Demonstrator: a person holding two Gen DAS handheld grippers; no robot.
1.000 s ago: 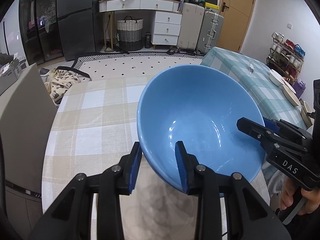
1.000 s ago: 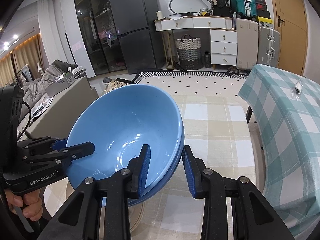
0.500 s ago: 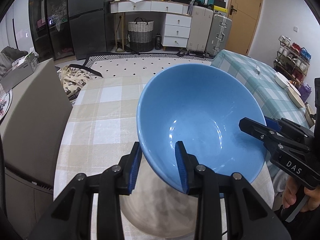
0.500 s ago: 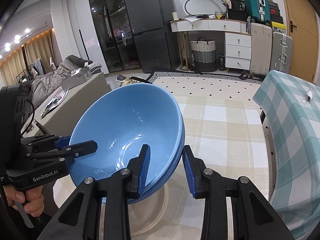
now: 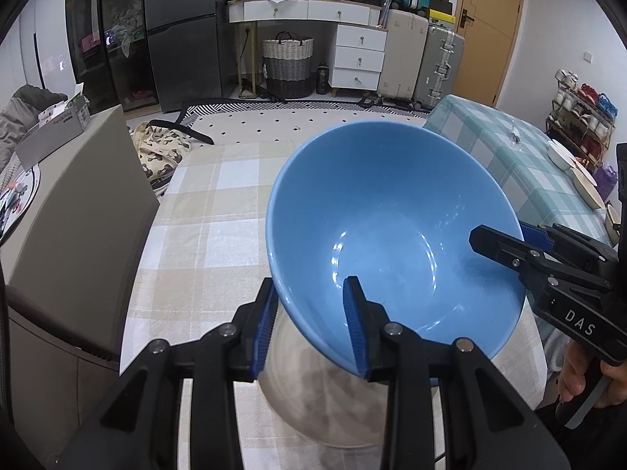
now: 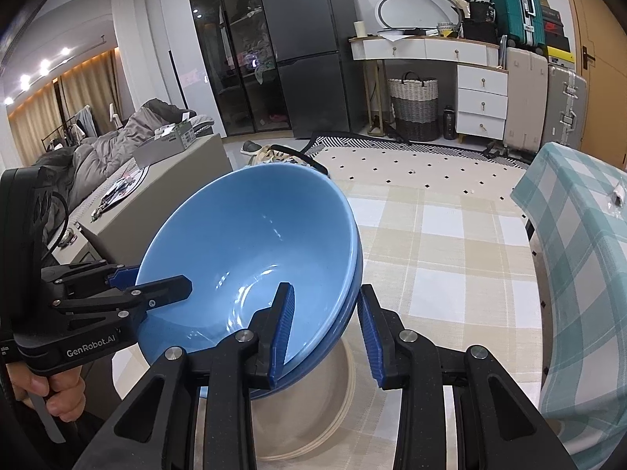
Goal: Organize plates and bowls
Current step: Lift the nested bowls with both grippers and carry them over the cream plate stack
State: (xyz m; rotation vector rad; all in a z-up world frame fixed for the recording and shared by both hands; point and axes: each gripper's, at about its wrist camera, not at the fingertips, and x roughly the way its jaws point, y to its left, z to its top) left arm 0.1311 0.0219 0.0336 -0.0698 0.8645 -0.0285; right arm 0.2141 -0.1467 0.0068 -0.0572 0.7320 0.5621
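- while each claw is clamped on opposite sides of the rim, the stacked blue bowls (image 5: pixel 392 231) are held between the two, clear of the surface (image 5: pixel 219 211) and tipped a little.
- the left claw (image 5: pixel 311 325) is closed on the near left rim, one pad inside the bowl and one outside against the wall.
- the right claw (image 6: pixel 325 333) is closed on the right rim in the same way; in the right wrist view two nested rims are seen between its pads, so both bowls are judged to be gripped together.
- directly beneath the bowls a cream plate (image 6: pixel 313 403) lies on the checked cloth, its edge showing just under the lower bowl.
- the coming move is judged to turn on that vertical relation: the bowls are above the plate, and neither hand is clearly nearer, so an even lowering by both is called for.
- whether the bowl's foot is centred over the plate cannot be told.
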